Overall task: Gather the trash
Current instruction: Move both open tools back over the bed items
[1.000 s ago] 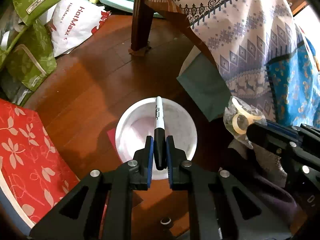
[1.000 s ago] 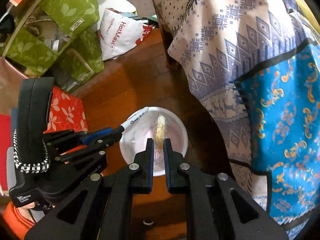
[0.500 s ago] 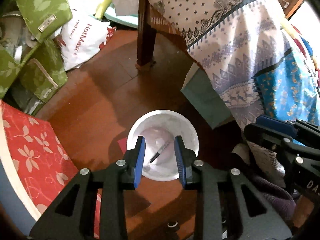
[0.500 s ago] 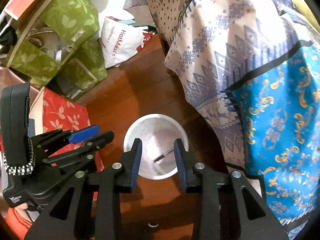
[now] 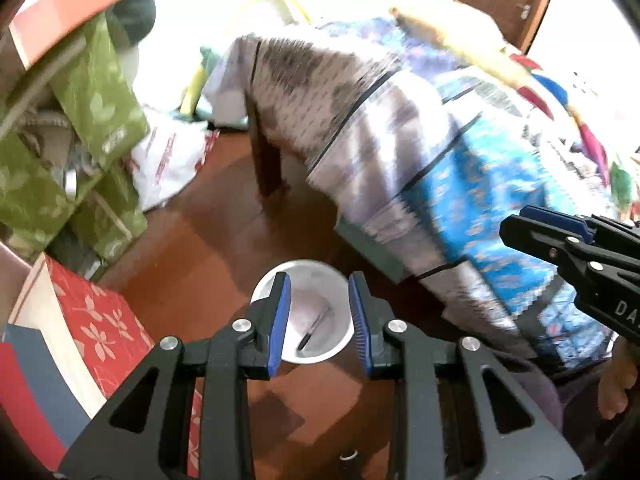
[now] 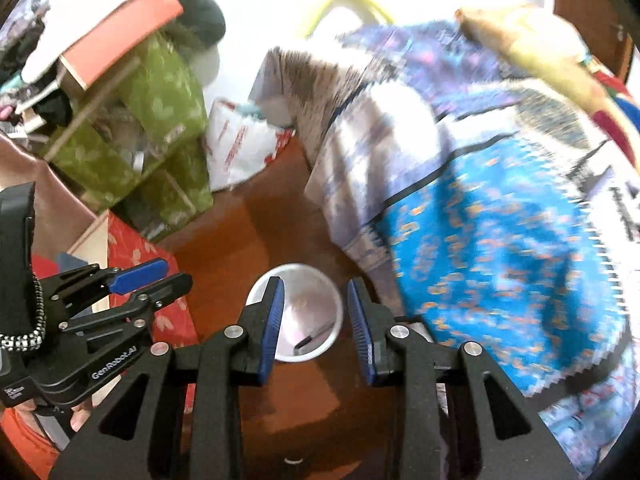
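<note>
Left wrist view: the left gripper is seen with its blue-padded jaws parted and nothing between them, above a white bucket that stands on the wooden floor. A black marker is seen lying slanted on the bottom of the bucket, framed by the two fingers; most of the bucket's rim is covered by them. To the left, a red floral box and green leaf-print bags are stacked, with a white plastic bag beyond. To the right, a patterned cloth is draped over a table, whose dark leg is visible at the far side. The right gripper is cut off at the right edge, so its jaw gap cannot be read there. The cloth and far clutter are smeared by blur, and the top is washed out by light. Right wrist view: the right gripper is likewise seen parted and empty above the same bucket, in which the marker is only partly made out. The left gripper is seen from the side at the left, in front of the floral box. The green bags, the plastic bag and the blurred cloth fill the rest.
</note>
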A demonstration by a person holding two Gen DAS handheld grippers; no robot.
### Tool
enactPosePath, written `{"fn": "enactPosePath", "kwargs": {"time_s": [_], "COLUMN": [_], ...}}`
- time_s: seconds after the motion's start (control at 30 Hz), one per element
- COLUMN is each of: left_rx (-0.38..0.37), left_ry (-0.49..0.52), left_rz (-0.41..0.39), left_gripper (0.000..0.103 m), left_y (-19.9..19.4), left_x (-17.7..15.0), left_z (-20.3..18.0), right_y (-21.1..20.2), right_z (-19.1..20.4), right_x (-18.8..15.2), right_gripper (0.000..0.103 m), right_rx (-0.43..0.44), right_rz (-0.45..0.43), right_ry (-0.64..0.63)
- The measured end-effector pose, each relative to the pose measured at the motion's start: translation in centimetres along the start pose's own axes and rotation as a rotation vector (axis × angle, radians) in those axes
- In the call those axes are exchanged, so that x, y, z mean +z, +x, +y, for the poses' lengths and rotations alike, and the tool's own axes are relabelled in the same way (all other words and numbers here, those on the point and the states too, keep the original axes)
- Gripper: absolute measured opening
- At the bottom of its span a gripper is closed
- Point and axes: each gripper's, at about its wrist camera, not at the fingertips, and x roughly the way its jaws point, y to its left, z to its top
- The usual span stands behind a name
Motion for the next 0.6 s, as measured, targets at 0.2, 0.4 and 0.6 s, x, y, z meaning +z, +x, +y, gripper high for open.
{"fn": "enactPosePath", "kwargs": {"time_s": [0.2, 0.4, 0.6], "left_rx": [-0.034, -0.079, -0.147], "left_ry": [0.059, 0.124, 0.203], "left_rz": [-0.097, -0.186, -0.236], "left_gripper": [0.031, 0.04, 0.046], "left_y": [-5.7, -10.1, -12.1], "left_x": [0.6, 1.1, 1.9], "left_z": [-4.3, -9.0, -14.9], "right_y": [-6.8, -13.3, -17.7], "right_z": [-1.4, -3.7, -7.0], "right_x": [-0.8, -2.3, -4.3], "right_gripper": [0.03, 0.03, 0.031], "right_rx": [-0.042, -0.113, -0.181], "right_rz": [-0.142, -0.271, -0.356], "right_ry": [0.032, 0.078, 0.147]}}
